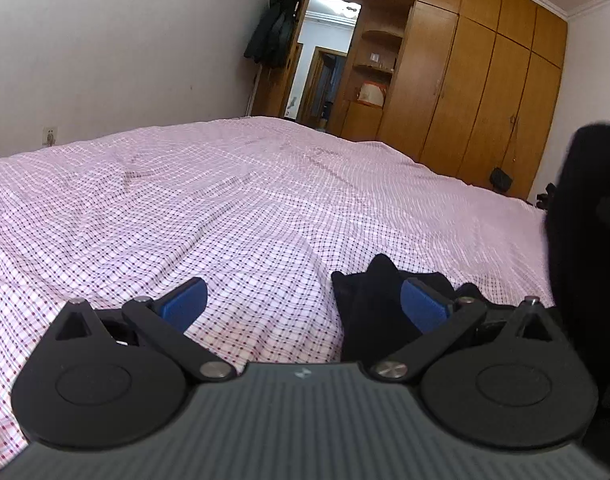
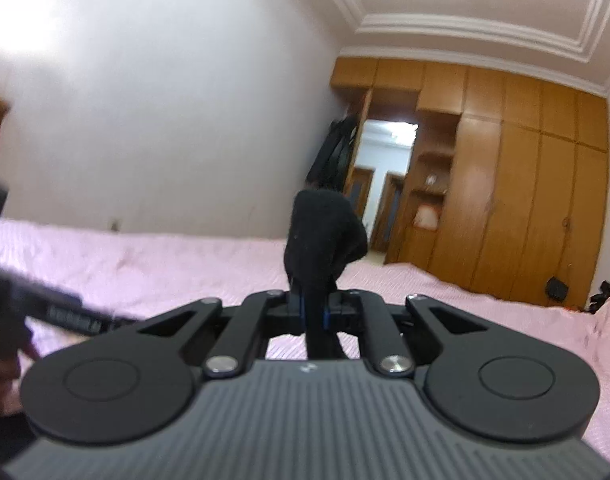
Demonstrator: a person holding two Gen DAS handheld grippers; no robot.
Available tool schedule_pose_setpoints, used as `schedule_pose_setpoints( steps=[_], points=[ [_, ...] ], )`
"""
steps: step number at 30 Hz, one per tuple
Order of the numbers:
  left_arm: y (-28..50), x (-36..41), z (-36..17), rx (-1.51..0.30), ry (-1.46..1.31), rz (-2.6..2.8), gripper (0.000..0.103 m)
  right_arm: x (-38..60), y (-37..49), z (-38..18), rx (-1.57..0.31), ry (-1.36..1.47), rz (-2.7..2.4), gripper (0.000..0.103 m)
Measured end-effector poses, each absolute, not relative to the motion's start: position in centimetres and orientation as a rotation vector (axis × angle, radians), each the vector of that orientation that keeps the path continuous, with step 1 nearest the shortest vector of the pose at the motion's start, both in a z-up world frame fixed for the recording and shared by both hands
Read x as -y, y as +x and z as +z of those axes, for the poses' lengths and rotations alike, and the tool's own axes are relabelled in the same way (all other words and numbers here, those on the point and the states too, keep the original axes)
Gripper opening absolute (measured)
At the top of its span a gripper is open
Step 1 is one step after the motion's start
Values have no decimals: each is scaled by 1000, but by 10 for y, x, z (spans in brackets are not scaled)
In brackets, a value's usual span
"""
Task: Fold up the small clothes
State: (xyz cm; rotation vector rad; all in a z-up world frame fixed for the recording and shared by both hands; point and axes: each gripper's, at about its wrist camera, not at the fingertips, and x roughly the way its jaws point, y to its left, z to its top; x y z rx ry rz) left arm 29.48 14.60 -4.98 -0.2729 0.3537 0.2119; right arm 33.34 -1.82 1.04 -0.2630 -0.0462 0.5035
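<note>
**On the checked bed, one black piece pinched and lifted, the other waiting**

Between the closed blue pads of the right gripper [image 2: 313, 314] a small black garment [image 2: 325, 236], perhaps a sock, stands up out of the jaws, its free end flopping above the pink checked bedspread [image 2: 185, 268]. A second dark piece [image 1: 375, 304] lies crumpled on the sheet, just beside the right-hand pad of the left gripper [image 1: 303, 300], whose jaws are spread wide with nothing between them; that pad overlaps the cloth in the view, though I cannot tell whether it touches it. At the far right edge of the left view a black blurred shape rises, likely the held garment.

The grip looks narrow, on a bunched bit of fabric, so the cloth could slip out, or come down twisted rather than flat. The lying piece is rumpled too; closing on it as it lies might catch several layers and fold in a crease. Behind stand the wooden wardrobe [image 1: 485, 80] and the open doorway [image 1: 325, 60].
</note>
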Motion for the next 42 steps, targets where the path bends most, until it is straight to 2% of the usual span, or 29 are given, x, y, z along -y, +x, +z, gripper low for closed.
schedule_pose_setpoints(
  steps=[6, 7, 8, 9, 10, 11, 12, 26, 31, 34, 35, 36, 37, 38, 42],
  points=[
    [291, -151, -49, -346, -302, 257, 103, -15, 334, -18, -46, -325, 547, 13],
    [290, -153, -48, -340, -317, 247, 103, -20, 334, -19, -68, -327, 556, 17],
    [289, -154, -46, -335, -323, 244, 103, -24, 334, -20, -87, -327, 576, 32],
    [287, -154, -45, -330, -322, 249, 103, -25, 330, -23, -97, -319, 612, 41],
    [287, -154, -45, -327, -316, 256, 103, -26, 324, -23, -96, -304, 653, 58],
    [287, -153, -45, -329, -308, 259, 103, -24, 319, -22, -86, -281, 682, 70],
    [288, -153, -46, -334, -302, 259, 103, -23, 314, -20, -82, -254, 692, 73],
    [293, -145, -56, -375, -301, 209, 103, 59, 310, -22, -279, -261, 536, 74],
    [302, -135, -63, -422, -244, 180, 103, 108, 322, -35, -345, -430, 382, 73],
    [309, -131, -69, -474, -207, 181, 103, 129, 336, -46, -390, -433, 351, 72],
    [310, -130, -71, -483, -198, 173, 103, 132, 342, -49, -420, -420, 357, 65],
    [310, -128, -73, -486, -189, 162, 99, 136, 345, -53, -443, -405, 364, 52],
    [308, -126, -73, -485, -177, 152, 94, 140, 347, -55, -456, -388, 345, 9],
    [306, -124, -71, -482, -169, 144, 87, 143, 348, -56, -453, -372, 290, 5],
    [287, -120, -59, -471, -161, 111, 89, 161, 343, -45, -429, -249, 216, 8]
  ],
)
